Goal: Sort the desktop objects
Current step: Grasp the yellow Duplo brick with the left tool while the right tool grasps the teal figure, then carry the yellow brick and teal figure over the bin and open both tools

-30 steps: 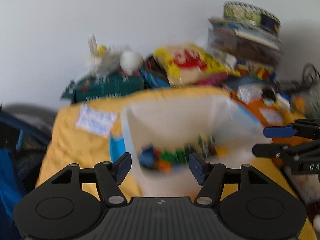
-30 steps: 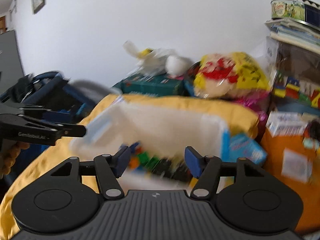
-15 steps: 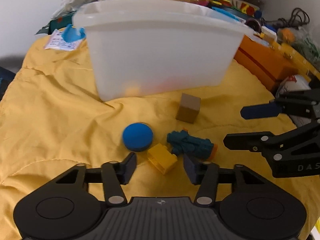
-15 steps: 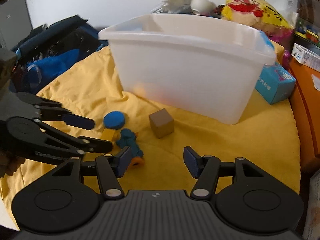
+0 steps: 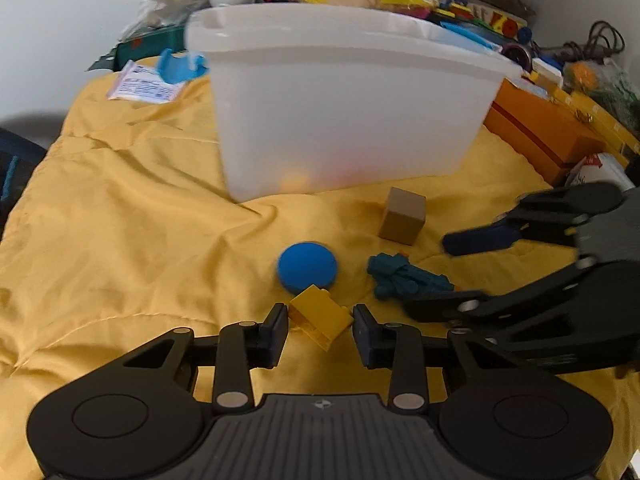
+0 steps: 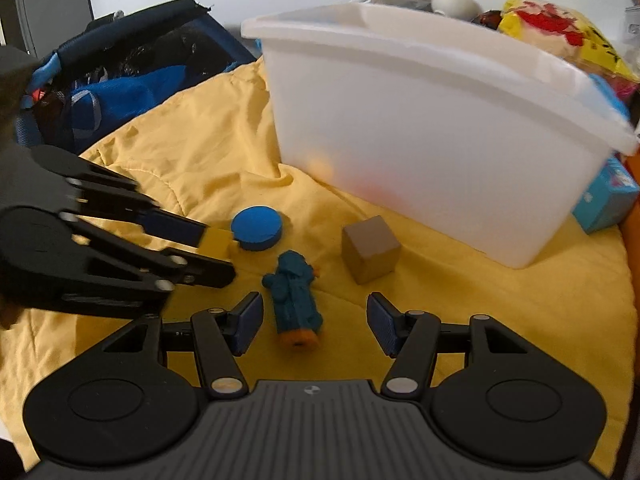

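Left wrist view: left tool (image 5: pixel 320 332) has advanced, jaws wide, now flanking the yellow plastic brick (image 5: pixel 320 316) beside the blue foam disc (image 5: pixel 307 267) on the yellow-clothed worktop (image 5: pixel 120 220).
Right wrist view: right tool (image 6: pixel 314 324), also closer, wide around the teal toy figure (image 6: pixel 295 300); white plastic tub (image 6: pixel 420 140) behind.
Meaning: both pickups look imminent.

Bright, even daylight; slight motion blur, strong fisheye bending at edges.
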Demonstrator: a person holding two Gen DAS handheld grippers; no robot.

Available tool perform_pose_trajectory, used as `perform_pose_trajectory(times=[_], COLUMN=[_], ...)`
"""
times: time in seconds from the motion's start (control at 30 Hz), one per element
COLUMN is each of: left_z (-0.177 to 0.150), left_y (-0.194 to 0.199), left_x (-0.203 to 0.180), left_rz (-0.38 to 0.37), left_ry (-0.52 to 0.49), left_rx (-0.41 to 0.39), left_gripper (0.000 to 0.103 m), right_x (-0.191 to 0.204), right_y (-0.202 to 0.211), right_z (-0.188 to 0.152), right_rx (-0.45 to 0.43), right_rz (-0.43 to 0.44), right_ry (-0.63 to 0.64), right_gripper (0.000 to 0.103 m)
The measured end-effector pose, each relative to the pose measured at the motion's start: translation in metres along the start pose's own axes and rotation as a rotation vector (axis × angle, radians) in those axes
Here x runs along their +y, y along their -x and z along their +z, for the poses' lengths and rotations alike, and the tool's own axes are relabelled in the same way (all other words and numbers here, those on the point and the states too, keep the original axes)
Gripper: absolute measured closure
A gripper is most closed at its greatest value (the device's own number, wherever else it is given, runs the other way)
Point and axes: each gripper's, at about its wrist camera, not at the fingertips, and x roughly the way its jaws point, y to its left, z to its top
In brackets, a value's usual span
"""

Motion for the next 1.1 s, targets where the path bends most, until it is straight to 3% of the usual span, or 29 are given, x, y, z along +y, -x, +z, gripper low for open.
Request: perform_pose_trajectory(times=[0.03, 0.07, 0.13, 0.17, 0.47, 0.73, 0.87, 1.1], left_z=[0.000, 0.001, 0.003, 0.003, 0.028, 0.073, 0.100, 0.148], left_y=[0.003, 0.004, 0.009, 0.011, 0.039, 0.069, 0.079, 0.084], left_x=[0.000, 0.001, 0.000, 0.000, 0.000, 0.012, 0.017, 0.020], left_rz=[-0.001, 0.000, -0.001, -0.002, -0.014, 0.002, 0.007, 0.010], left_ry=[0.004, 0.006, 0.006, 0.009, 0.022, 0.072, 0.070, 0.030], left_rx=[-0.001, -0.003, -0.013, -0.018, -0.102, -0.219, -0.267, -0.304], left_gripper=[0.064, 0.064, 0.064, 0.064, 0.064, 0.064, 0.064, 0.064], right_x=[0.002, 0.004, 0.007, 0.008, -0.014, -0.048, -0.063, -0.089], right_y=[-0.006, -0.012, -0.018, -0.017, 0.046, 0.106, 0.118, 0.121], right_z=[0.001, 0.001, 0.001, 0.001, 0.004, 0.037, 0.060, 0.096], right_rx=[0.009, 0.022, 0.032, 0.026, -0.098, -0.269, -0.321, -0.335], right_rz=[0.005, 0.009, 0.014, 0.016, -0.001, -0.057, -0.087, -0.106], right_ry=[0.003, 0.006, 0.015, 0.017, -0.100, -0.218, -0.236, -0.255], right_gripper=[0.046, 0.058, 0.071, 0.074, 0.074, 0.074, 0.074, 0.074])
